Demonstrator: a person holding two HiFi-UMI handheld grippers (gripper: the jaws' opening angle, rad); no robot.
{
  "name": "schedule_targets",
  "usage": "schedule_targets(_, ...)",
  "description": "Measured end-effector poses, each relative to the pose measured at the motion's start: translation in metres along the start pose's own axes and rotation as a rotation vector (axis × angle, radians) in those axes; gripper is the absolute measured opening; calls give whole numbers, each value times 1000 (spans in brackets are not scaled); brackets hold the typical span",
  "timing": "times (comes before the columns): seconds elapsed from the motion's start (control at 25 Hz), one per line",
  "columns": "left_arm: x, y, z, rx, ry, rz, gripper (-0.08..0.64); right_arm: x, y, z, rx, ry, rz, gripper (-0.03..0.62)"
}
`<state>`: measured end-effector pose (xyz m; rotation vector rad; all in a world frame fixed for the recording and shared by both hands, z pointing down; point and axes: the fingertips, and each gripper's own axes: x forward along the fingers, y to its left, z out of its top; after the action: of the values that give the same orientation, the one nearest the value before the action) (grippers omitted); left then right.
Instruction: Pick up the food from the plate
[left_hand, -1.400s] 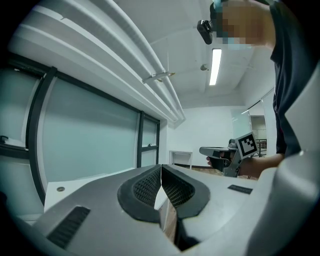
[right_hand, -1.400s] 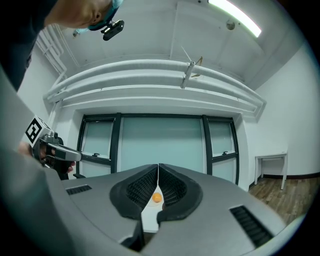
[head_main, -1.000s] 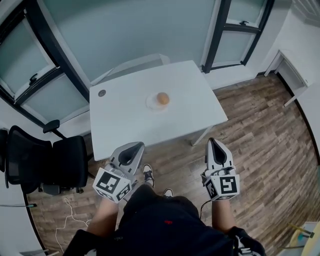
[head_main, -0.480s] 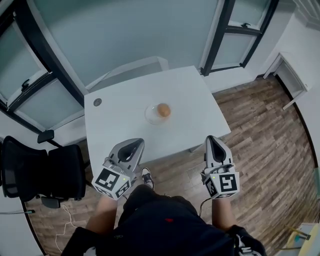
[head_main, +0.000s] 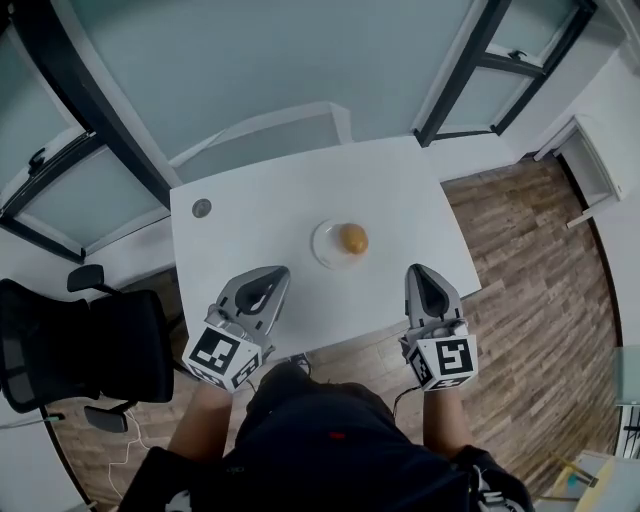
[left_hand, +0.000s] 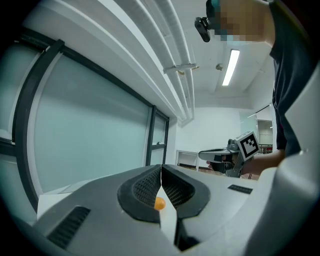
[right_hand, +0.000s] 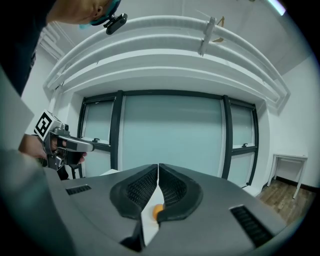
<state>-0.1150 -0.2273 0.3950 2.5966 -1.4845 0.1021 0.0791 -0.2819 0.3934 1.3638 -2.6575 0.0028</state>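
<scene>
Head view — food (head_main: 353, 238) on plate (head_main: 322, 247) lies ahead, between left gripper (head_main: 274, 274) and right gripper (head_main: 416, 272) — jaws closed.

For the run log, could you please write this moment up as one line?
phase: pre-grasp | left gripper: shut, empty | right gripper: shut, empty | food: on plate, untouched

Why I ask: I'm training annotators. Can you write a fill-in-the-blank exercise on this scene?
The orange food lies on a round ___.
The plate stands on a white ___.
The left gripper and right gripper both have jaws ___.
The black chair stands on the person's ___.
Missing: plate; table; shut; left.
</scene>
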Motion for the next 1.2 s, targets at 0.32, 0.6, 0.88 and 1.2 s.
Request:
schedule_targets(0.32,15,67,-20,-52,19,-22,23,82,24,-9,-52,91,21,26)
schedule_targets(0.6,41,80,-39,-67,50,-7,23,119,18,-39,-62,164,88,28)
schedule_targets(0.88,54,83,-49,-110,68,70,23,160,11,-85,-13,277,219,151)
schedule_targets(1.2,71,90,-63,-141,116,151,23,199,-2,-148,-28,405,282,263)
